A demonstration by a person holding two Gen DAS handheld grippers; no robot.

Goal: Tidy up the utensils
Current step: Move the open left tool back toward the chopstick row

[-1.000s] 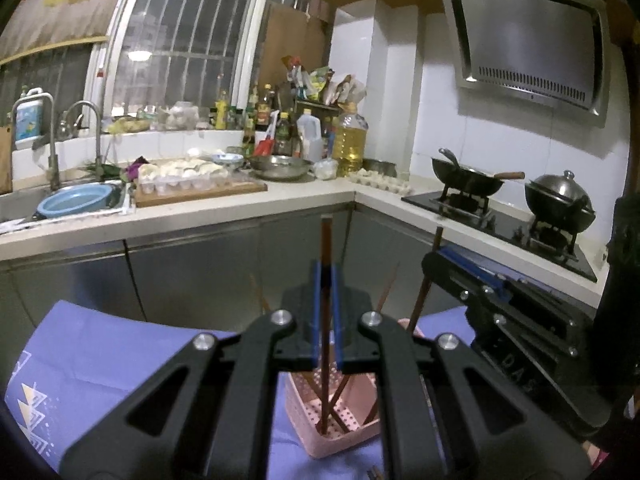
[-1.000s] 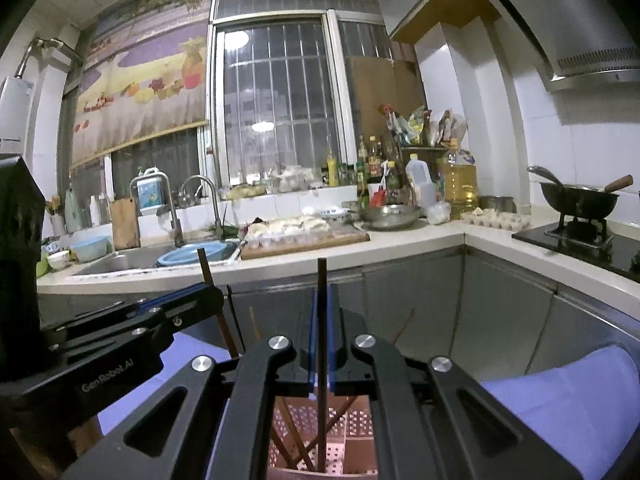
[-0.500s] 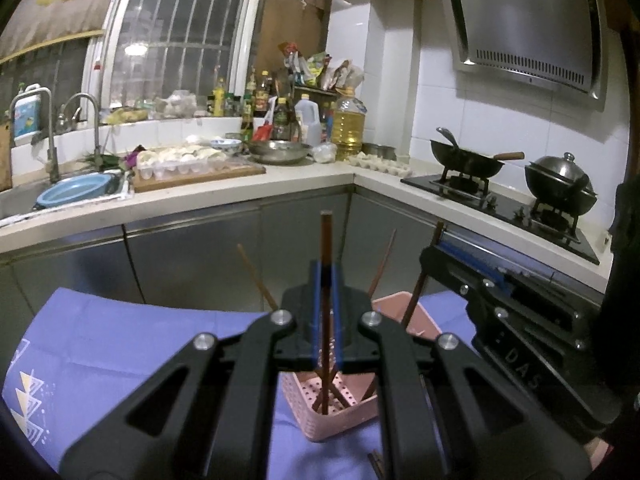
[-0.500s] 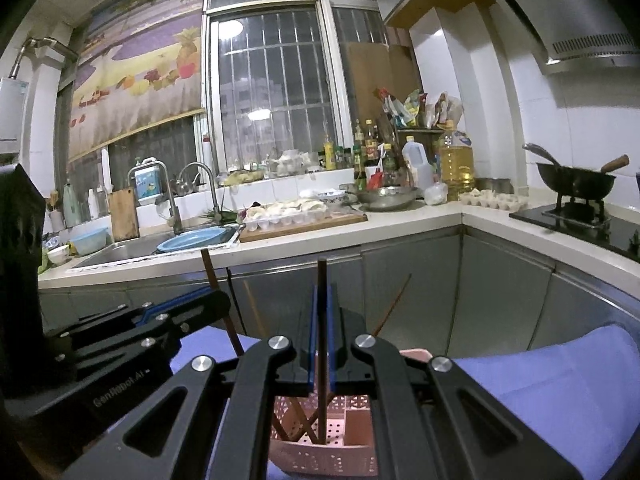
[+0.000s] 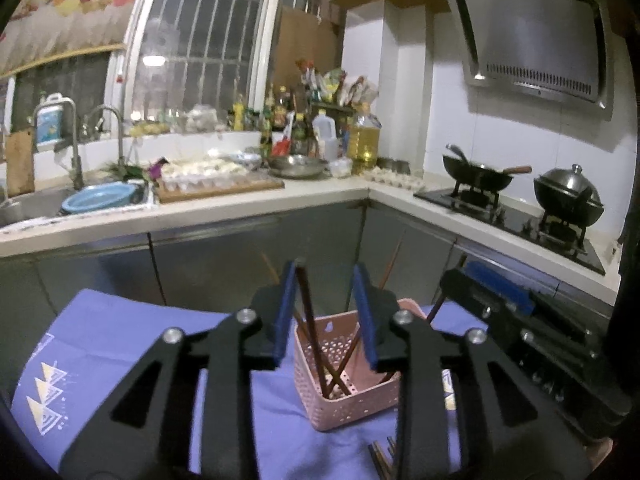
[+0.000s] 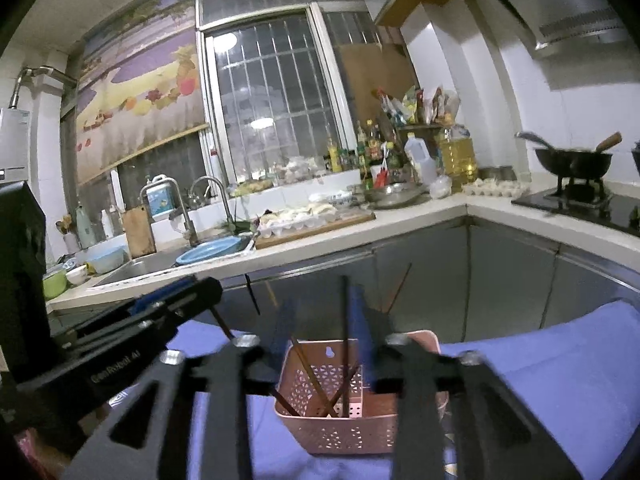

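1. Your left gripper (image 5: pixel 325 312) has its fingers (image 5: pixel 285 312) spread, holding nothing; a chopstick (image 5: pixel 310 320) leans against the left pad, its tip in the pink basket (image 5: pixel 352 404).
2. Your right gripper (image 6: pixel 320 330) is likewise parted, with a chopstick (image 6: pixel 344 344) standing upright beside its right pad.
3. The drop step looks done; more chopsticks (image 5: pixel 380 458) lie at 5 o'clock on the purple cloth (image 5: pixel 120 344) covering the desk. Fetch those next.
4. The basket is perforated, with brown sticks crossing inside.
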